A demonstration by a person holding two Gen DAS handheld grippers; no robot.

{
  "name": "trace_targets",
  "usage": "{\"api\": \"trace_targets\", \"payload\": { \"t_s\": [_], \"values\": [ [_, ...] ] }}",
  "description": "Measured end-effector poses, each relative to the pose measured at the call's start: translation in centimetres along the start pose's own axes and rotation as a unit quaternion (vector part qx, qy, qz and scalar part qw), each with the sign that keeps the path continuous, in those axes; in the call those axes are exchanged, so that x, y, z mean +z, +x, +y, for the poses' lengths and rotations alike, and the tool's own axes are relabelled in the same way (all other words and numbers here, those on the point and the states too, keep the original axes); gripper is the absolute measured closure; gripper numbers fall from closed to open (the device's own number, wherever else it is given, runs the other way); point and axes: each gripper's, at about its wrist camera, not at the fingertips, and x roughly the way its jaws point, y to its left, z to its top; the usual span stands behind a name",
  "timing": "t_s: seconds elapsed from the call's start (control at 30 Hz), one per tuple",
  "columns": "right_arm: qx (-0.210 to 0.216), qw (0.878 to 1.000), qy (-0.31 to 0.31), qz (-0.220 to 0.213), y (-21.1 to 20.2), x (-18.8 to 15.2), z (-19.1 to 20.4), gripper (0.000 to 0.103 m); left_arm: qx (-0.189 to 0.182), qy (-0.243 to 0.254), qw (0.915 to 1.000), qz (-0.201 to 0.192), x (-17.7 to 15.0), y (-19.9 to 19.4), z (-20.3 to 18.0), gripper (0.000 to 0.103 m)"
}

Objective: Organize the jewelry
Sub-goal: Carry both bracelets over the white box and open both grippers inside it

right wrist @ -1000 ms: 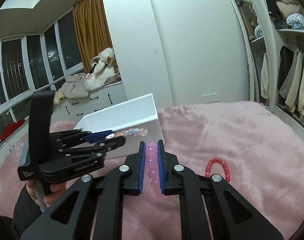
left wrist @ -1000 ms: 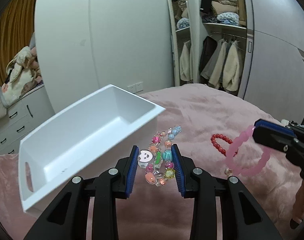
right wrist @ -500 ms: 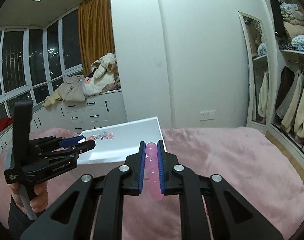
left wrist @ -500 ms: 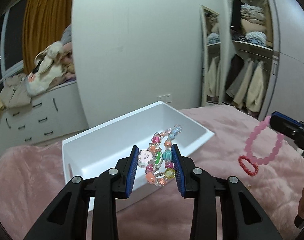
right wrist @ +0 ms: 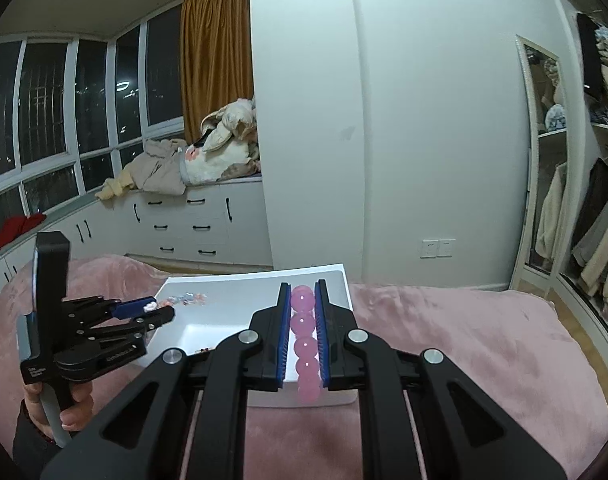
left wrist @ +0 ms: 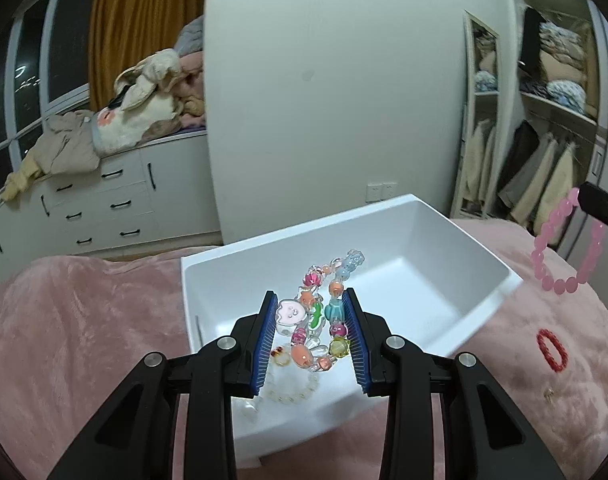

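My left gripper (left wrist: 310, 296) is shut on a multicolour charm bracelet (left wrist: 318, 312) and hangs over the near end of a white plastic box (left wrist: 424, 248). A pale bead bracelet (left wrist: 289, 390) lies on the box floor beneath it. My right gripper (right wrist: 302, 286) is shut on a pink bead bracelet (right wrist: 304, 332), level with the box's right end. In the left wrist view the pink bracelet (left wrist: 564, 256) dangles from the right gripper (left wrist: 584, 196) at the far right. A small red bracelet (left wrist: 552, 344) lies on the pink blanket (left wrist: 83, 320), right of the box.
The box sits on a bed covered by the pink blanket. A person's hand (right wrist: 75, 400) holds the left gripper (right wrist: 161, 308). Behind the bed stand white drawers (right wrist: 183, 224) piled with clothes, a white pillar and an open wardrobe (left wrist: 544, 160).
Both grippers swung left with their bracelets. The left one went from beside the box to over it. The right one rose off the blanket, leaving the red bracelet behind.
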Motion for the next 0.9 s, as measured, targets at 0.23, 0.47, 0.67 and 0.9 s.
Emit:
{"api": "trace_targets", "payload": {
  "t_s": [0.23,0.47,0.67,0.9],
  "values": [
    [0.017,1.0,0.008,0.017,4.5,0.2,-0.6,0.091,0.02,-0.052,0.9984,-0.004,-0.3,1.9,3.5,0.065],
    [0.024,0.999,-0.005,0.044,9.1,-0.4,0.5,0.091,0.044,-0.049,0.9977,0.016,-1.1,4.2,3.3,0.065],
    [0.034,0.997,-0.02,0.071,11.8,-1.4,1.3,0.091,0.056,-0.032,0.997,0.042,-1.9,6.0,2.5,0.065],
    [0.043,0.995,-0.014,0.09,13.4,-2.6,1.4,0.091,0.058,-0.002,0.9974,0.043,-2.2,6.0,0.8,0.065]
  ]
}}
